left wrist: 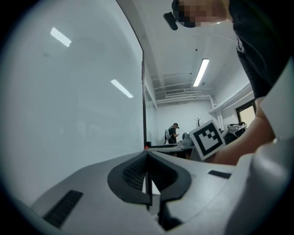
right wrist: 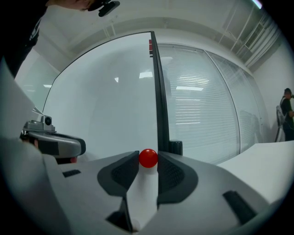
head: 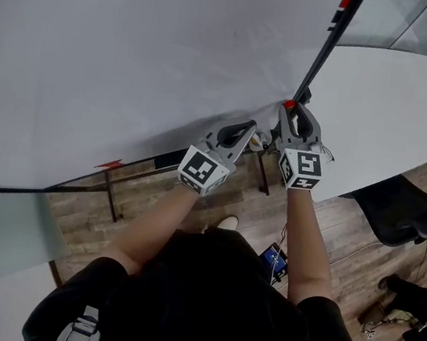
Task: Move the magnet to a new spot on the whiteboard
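While in gripper (right wrist: 148,163), glossy round magnet (right wrist: 148,157)

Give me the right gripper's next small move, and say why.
Probably carry the small red round magnet leftward over the white whiteboard, away from the black frame post. The right gripper already has its jaws closed on the magnet, right beside that post, and the open board surface lies to the left.

A small, glossy red round magnet (right wrist: 148,158) sits pinched between the right gripper's (right wrist: 148,162) jaw tips, at the upright white whiteboard (right wrist: 101,110), just beside its black edge frame (right wrist: 159,92).
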Demonstrator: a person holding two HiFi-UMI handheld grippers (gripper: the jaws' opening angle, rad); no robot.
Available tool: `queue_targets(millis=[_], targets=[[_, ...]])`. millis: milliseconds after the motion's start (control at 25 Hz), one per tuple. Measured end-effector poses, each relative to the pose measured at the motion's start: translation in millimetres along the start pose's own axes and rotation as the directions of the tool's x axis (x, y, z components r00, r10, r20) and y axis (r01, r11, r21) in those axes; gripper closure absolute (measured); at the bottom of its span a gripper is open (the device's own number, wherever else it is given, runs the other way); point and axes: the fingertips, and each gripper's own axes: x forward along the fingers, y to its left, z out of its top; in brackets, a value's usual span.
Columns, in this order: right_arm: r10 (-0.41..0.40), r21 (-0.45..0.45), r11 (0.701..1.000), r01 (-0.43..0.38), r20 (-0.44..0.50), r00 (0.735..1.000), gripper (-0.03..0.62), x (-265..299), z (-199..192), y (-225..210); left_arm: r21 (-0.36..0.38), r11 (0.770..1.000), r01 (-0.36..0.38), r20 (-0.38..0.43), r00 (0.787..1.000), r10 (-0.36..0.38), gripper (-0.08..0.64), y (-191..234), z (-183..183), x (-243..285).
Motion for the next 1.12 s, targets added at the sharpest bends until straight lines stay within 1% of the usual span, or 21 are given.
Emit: queue_targets(millis=[160, 320, 440, 640, 840, 1120], targets=[[0.008, 0.008, 1.0, -0.008, -0.008, 1.0, 0.471, 5, -4, -1, -0.01, 1.0, -0.003, -0.018, 1.0, 0.002, 0.557, -2, -5, -1], [0.009, 0.02, 1.0, -0.009, -0.002, 1.0, 0.471, 8, -3, 0, -0.033, 0.999, 0.036, -0.013, 0.999, -0.037, 0.557, -8, -3, -4], [0.003, 0.023, 1.0, -0.003, 0.001, 1.0, 0.469, 8, -3, 0, -0.05, 0.998, 0.043, -0.004, 0.999, -0.044, 0.557, -9, 1, -7], [0.002, 0.022, 1.0, -0.002, -0.017, 1.0, 0.468, 9, -2, 2, -0.05, 0.998, 0.034, -0.007, 0.999, -0.034, 0.557, -7, 2, -9], [0.002, 0.012, 1.0, -0.002, -0.034, 0.999, 0.446, 1, -3, 4, -0.04, 0.999, 0.025, 0.004, 1.0, -0.025, 0.557, -9, 8, -13], [0.023, -0.017, 1.0, -0.022, 0.005, 1.0, 0.476, -36, 25, 20, -0.01, 1.0, 0.019, 0.019, 1.0, -0.018, 0.555, -9, 24, -26]])
